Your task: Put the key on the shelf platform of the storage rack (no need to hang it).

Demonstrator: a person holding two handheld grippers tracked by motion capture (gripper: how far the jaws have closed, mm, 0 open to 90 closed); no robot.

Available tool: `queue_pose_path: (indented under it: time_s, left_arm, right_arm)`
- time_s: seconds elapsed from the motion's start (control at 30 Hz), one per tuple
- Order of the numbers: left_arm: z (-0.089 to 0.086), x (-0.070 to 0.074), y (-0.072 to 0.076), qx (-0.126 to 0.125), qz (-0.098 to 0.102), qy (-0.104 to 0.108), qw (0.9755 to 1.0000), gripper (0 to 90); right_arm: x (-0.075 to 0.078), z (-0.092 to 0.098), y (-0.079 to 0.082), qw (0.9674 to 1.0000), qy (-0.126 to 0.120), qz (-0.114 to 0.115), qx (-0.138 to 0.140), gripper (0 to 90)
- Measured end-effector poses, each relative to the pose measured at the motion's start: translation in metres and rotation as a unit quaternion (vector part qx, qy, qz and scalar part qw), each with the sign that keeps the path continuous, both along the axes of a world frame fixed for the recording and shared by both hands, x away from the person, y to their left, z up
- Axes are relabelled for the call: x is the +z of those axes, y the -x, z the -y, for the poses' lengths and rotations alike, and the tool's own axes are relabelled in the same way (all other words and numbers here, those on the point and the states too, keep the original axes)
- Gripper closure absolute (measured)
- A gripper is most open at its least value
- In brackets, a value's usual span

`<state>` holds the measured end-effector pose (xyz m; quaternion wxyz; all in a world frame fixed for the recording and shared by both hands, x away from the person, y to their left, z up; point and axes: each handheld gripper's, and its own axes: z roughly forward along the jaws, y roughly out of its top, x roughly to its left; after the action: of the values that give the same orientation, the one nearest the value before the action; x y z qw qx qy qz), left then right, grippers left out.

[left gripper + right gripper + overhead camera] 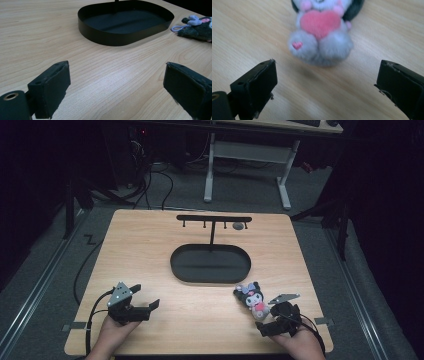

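A small plush toy (254, 299), black and grey with a pink heart on its belly, lies on the wooden table right of the front middle. My right gripper (266, 319) sits just behind its feet, open, with the toy (322, 32) lying a little ahead of the wide-apart jaws (325, 82). At the front left, my left gripper (146, 296) rests open above bare wood, nothing between its jaws (116, 85). In the left gripper view the plush toy (197, 27) lies far off at the right edge, a lilac loop at its head.
A black oval tray (175, 265) stands mid-table, its rim (125, 40) low and empty inside. From its back rises a black T-shaped hook rack (214, 218) with a small grey object (238, 226) by one hook. A white desk frame (285, 185) stands beyond the table.
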<state>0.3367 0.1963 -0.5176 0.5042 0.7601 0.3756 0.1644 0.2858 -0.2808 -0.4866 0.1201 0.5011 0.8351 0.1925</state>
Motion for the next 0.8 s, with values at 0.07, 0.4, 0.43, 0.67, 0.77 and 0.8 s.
queue_pose_path:
  time_s: [0.07, 0.4, 0.43, 0.67, 0.77, 0.8]
  left_arm:
    - [0.0, 0.0, 0.0, 0.0, -0.001, 0.001, 1.0, 7.9]
    - [0.001, 0.0, 0.0, -0.002, -0.001, 0.003, 1.0, 7.9]
    - [0.0, 0.0, 0.0, -0.002, -0.002, 0.002, 1.0, 7.9]
    - [-0.001, 0.001, 0.001, 0.007, 0.002, -0.003, 1.0, 7.4]
    - [-0.001, 0.0, 0.002, 0.013, 0.003, -0.012, 0.9998, 6.8]
    - [0.0, 0.0, 0.002, 0.014, 0.006, -0.015, 0.9998, 6.7]
  right_arm:
    - [0.0, 0.003, -0.001, 0.9999, 0.009, -0.015, 0.001, 4.4]
    - [0.004, 0.007, -0.007, 0.9968, 0.05, -0.063, 0.007, 8.0]
    - [0.004, 0.007, -0.008, 0.9959, 0.061, -0.065, 0.013, 8.4]
    - [0.001, -0.003, -0.012, 0.9896, 0.101, -0.097, 0.034, 10.2]
    - [0.001, -0.006, -0.013, 0.989, 0.101, -0.101, 0.038, 10.8]
    - [0.002, -0.007, -0.014, 0.9886, 0.103, -0.102, 0.041, 11.1]
